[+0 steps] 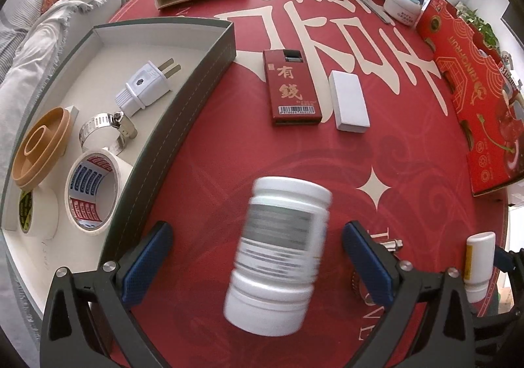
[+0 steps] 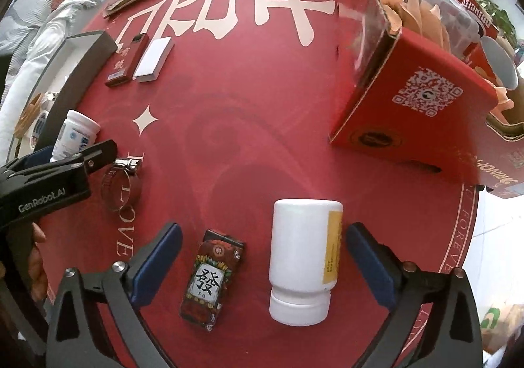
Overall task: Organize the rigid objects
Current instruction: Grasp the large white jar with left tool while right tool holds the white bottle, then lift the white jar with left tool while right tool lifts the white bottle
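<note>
Through the left wrist camera, at nine o'clock, I see the grey-walled, white-lined storage tray (image 1: 209, 73) on the red printed tablecloth (image 1: 229, 155). It holds a tan plastic ring-shaped dish (image 1: 41, 150), a white roll of tape with red and blue print inside (image 1: 93, 189), a steel hose clamp (image 1: 104, 128) and a white two-prong plug (image 1: 147, 86). At twelve o'clock on the cloth lie a flat red box with gold characters (image 1: 290, 86) and, just beside it, a plain white rectangular box (image 1: 348, 101). My left gripper (image 1: 257, 261) has its blue-padded fingers spread wide; a white plastic pill bottle with a grey-printed label (image 1: 278, 256) sits blurred between them, touching neither pad.

In the right wrist view, at nine o'clock, that bottle appears beyond the left gripper's black fingers, near the tray wall. A second steel hose clamp (image 2: 121, 183) lies on the cloth just beside them. At six o'clock a small dark card box with a white tile character (image 2: 211, 279) lies flat. Beside it, a white plastic bottle with a yellow label (image 2: 303, 260) lies on its side, cap toward me, between the wide-spread fingers of my right gripper (image 2: 262, 266), close to the right pad. At two o'clock stands a red cardboard carton with a QR code (image 2: 422, 112).
</note>
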